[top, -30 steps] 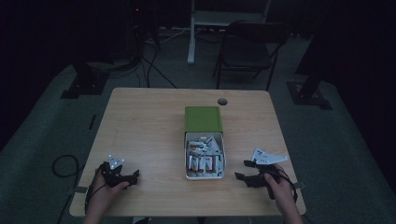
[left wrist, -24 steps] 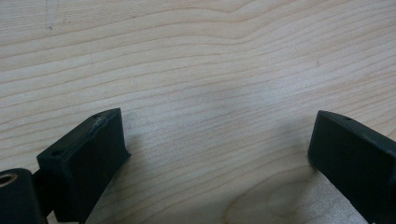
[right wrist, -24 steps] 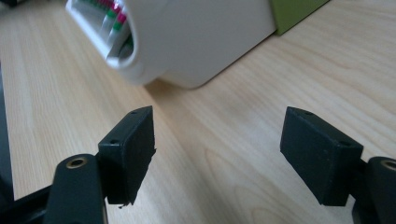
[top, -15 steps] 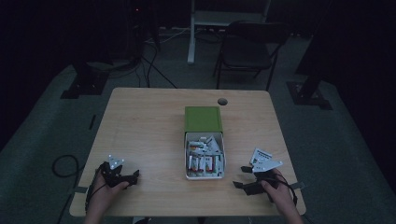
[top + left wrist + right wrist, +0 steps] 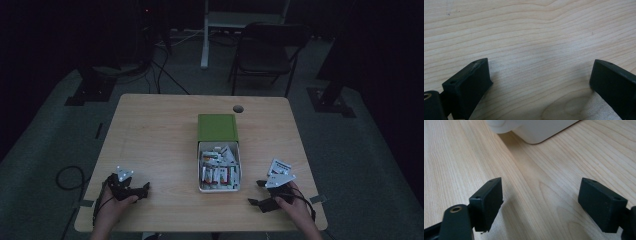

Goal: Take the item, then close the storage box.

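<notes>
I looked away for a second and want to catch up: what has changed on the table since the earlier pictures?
The right gripper has drawn back toward the table's near edge, away from the small white packet, which now lies free on the table; its jaws have just been opening, with nothing between them. The left gripper, the white box of packets and its green lid stayed put.

Obstacles: we find one white tray (image 5: 219,187) of packets with a green lid (image 5: 216,127) mid-counter (image 5: 155,135), and a small white packet (image 5: 278,166) just beyond the right tool (image 5: 260,192). Free room: we note bare wood across the left half and far edge. Between tray and left tool (image 5: 142,190), passage is open.
</notes>
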Demonstrator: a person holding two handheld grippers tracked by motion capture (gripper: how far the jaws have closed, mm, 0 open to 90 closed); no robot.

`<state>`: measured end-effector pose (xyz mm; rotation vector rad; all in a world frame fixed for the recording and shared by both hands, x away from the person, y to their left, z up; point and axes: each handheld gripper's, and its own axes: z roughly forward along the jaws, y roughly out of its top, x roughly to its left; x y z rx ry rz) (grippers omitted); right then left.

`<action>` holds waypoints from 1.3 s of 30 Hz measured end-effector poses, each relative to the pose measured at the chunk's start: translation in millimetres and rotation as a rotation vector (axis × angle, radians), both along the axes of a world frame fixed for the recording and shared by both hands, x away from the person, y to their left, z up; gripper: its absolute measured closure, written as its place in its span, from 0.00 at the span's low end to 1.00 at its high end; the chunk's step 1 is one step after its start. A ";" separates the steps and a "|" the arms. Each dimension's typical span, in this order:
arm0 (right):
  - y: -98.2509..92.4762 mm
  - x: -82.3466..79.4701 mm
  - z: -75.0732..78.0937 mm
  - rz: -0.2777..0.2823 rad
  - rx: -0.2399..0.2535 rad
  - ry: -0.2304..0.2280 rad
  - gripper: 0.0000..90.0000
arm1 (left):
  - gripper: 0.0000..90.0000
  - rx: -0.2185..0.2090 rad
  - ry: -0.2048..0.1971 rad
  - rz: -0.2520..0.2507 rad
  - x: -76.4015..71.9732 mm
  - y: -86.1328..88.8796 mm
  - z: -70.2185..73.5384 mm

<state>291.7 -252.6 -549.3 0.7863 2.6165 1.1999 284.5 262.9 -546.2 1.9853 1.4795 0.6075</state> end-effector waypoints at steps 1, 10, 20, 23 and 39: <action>0.8 -0.5 -0.1 0.002 -0.005 -0.002 0.20 | 0.04 -0.001 -0.001 0.002 -0.1 -0.2 -0.1; 6.7 -4.1 -1.0 -0.007 -0.066 -0.043 0.13 | 0.04 -0.002 0.000 -0.032 -3.0 -2.1 -0.1; 7.6 -3.2 -0.9 -0.022 -0.066 -0.042 0.14 | 0.09 0.032 0.081 -0.302 -12.8 -22.4 8.4; 7.1 -3.4 -0.5 -0.028 -0.065 -0.045 0.15 | 0.20 0.018 0.089 -0.355 -14.4 -32.3 11.6; 3.5 -1.2 23.3 -0.054 0.054 -0.088 0.15 | 0.20 -0.092 0.003 -0.558 -13.7 -79.3 26.5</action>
